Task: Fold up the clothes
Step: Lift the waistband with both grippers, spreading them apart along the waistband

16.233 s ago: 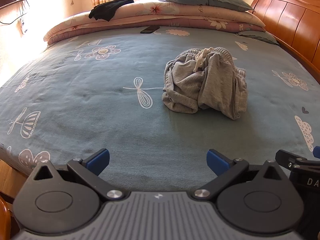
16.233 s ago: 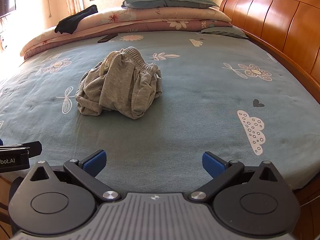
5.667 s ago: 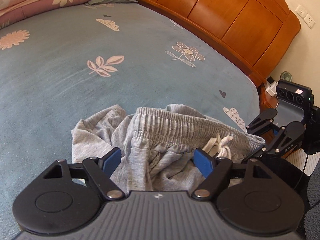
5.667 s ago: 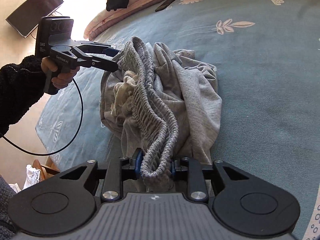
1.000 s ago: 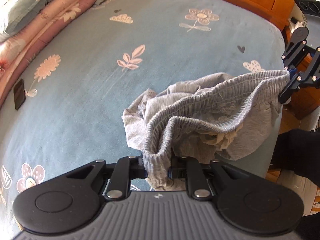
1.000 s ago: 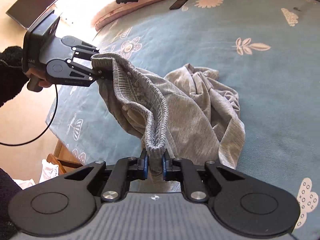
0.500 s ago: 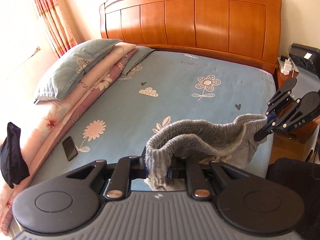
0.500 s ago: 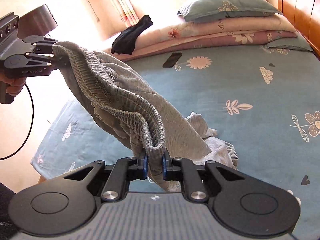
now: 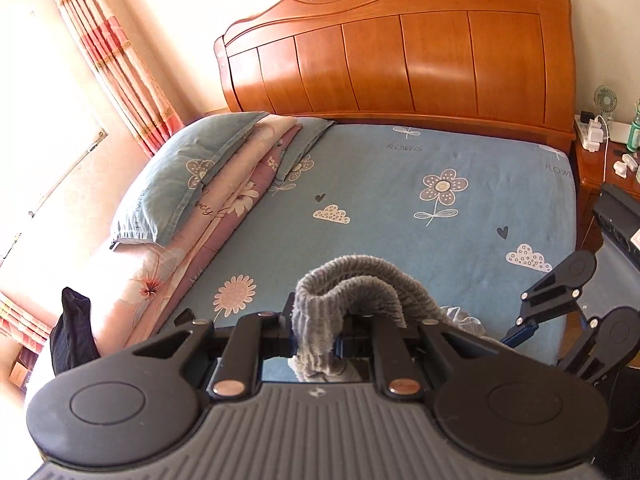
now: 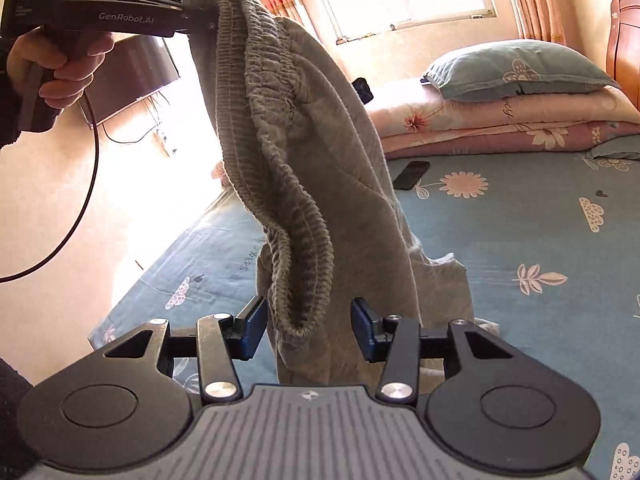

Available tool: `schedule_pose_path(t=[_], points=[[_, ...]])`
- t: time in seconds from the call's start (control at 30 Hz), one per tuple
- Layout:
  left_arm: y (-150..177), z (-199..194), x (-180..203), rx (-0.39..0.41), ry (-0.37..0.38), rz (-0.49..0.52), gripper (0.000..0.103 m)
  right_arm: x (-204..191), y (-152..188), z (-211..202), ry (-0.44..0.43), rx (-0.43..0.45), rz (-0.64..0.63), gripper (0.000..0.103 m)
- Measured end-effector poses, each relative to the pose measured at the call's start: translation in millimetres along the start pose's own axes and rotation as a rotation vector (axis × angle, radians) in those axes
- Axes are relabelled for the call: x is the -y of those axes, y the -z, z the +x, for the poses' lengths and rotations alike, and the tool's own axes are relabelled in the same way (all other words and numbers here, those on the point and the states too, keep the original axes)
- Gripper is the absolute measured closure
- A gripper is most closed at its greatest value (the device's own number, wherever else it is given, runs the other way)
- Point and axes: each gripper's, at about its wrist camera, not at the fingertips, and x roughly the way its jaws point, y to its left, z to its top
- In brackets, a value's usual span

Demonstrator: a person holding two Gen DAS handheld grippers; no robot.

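The grey shorts (image 10: 312, 152) hang in the air above the bed, with the ribbed waistband on top. My left gripper (image 9: 316, 332) is shut on one end of the waistband (image 9: 348, 280). In the right wrist view it sits at the top left (image 10: 192, 12), held by a person's hand (image 10: 60, 64). My right gripper (image 10: 308, 328) is opening. The waistband's lower loop dangles between its blue pads (image 10: 254, 326) and touches neither. The shorts' legs drop down behind it toward the sheet.
Below lies the bed with a blue flowered sheet (image 9: 400, 200) and a wooden headboard (image 9: 400, 60). Pillows and folded quilts (image 9: 208, 184) line one side, with a black garment (image 9: 72, 332) on them and a phone (image 10: 412, 174) beside them. A nightstand (image 9: 600, 160) stands by the headboard.
My right gripper's jaws have come apart and let go of the waistband. Both grippers have risen, lifting the shorts off the sheet, and the left still grips its end.
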Motion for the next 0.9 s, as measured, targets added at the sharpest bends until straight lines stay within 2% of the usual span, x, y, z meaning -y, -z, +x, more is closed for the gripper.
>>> schedule_pose_path(t=[0.1,0.17,0.2,0.23,0.37,0.53,0.7,0.9], points=[[-6,-2,7,0.002,-0.006,-0.002,0.09,-6,-1,12,-0.03,0.039,0.015,0.049],[-7,-4,10,0.0,-0.008,-0.004,0.089,-11,1,21,0.014,0.018,0.016,0.053],[-6,-5,11,-0.003,-0.014,0.005,0.089,-14,2,22,0.042,0.002,0.015,0.077],[-5,-6,13,-0.009,-0.019,0.009,0.089,-15,4,20,0.066,-0.012,0.014,0.085],[9,-6,8,-0.031,-0.028,-0.002,0.089,-17,-3,-11,0.088,-0.056,0.051,0.085],[34,-1,-1,-0.055,-0.009,-0.037,0.089,-27,-42,-69,0.082,-0.118,0.045,0.085],[39,-14,-8,0.007,0.007,-0.063,0.089,-56,-91,-101,0.085,-0.178,-0.012,0.085],[17,-49,-33,0.097,-0.015,-0.025,0.089,-92,-135,-109,0.099,-0.247,-0.075,0.085]])
